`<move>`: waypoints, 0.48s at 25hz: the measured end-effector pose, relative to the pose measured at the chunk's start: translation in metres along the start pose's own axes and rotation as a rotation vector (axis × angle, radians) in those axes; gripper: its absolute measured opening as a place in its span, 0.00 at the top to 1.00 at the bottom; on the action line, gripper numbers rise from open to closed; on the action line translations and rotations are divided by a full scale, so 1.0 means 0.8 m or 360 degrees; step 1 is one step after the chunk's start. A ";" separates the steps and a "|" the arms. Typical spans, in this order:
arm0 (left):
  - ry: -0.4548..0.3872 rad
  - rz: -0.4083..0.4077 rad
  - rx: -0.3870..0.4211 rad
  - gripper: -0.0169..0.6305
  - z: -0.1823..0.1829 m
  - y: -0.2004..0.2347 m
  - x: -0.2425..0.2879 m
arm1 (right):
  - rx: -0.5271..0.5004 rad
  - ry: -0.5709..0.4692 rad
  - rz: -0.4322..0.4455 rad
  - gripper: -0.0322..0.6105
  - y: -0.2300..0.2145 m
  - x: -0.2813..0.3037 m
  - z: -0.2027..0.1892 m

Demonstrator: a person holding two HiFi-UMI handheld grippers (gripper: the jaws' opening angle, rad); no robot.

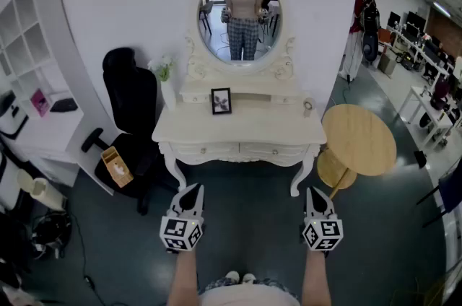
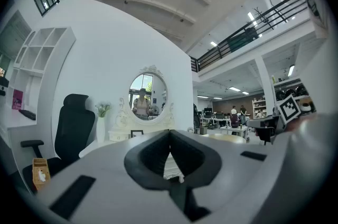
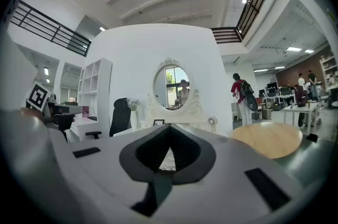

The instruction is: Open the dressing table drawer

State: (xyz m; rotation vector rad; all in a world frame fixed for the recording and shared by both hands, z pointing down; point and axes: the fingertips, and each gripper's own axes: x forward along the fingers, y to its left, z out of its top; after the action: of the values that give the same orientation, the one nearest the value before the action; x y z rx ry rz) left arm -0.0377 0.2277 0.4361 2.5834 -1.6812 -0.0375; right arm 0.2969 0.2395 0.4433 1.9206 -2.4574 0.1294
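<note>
— Where was the drawer point(image 1: 211, 149)?
— In the front of the dressing table point(image 1: 245, 128), just under its top, pushed in flush.
— And the grippers?
— Both were well short of the table's front, the left gripper point(image 1: 192, 190) facing its left end and the right gripper point(image 1: 316, 193) its right end. Both pairs of jaws were closed tip to tip, gripping nothing.

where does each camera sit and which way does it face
Head view: on the person's head, looking steeply down at the dressing table; both forearms, the left claw and right claw show.
Left gripper view: on the left claw, looking level towards the mirror and black chair; its shut jaws show.
Right gripper view: on the right claw, level towards the mirror and round wooden table; its shut jaws show.
Shared: all three see the mirror.
</note>
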 end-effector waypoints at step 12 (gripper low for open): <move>0.0021 -0.0012 -0.0014 0.93 -0.007 -0.005 0.002 | 0.0016 -0.0015 0.0025 0.93 0.004 -0.002 0.000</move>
State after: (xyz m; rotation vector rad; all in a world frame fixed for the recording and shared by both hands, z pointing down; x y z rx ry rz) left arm -0.0334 0.2279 0.4416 2.5778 -1.6637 -0.0281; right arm 0.2940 0.2416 0.4433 1.9103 -2.4832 0.1332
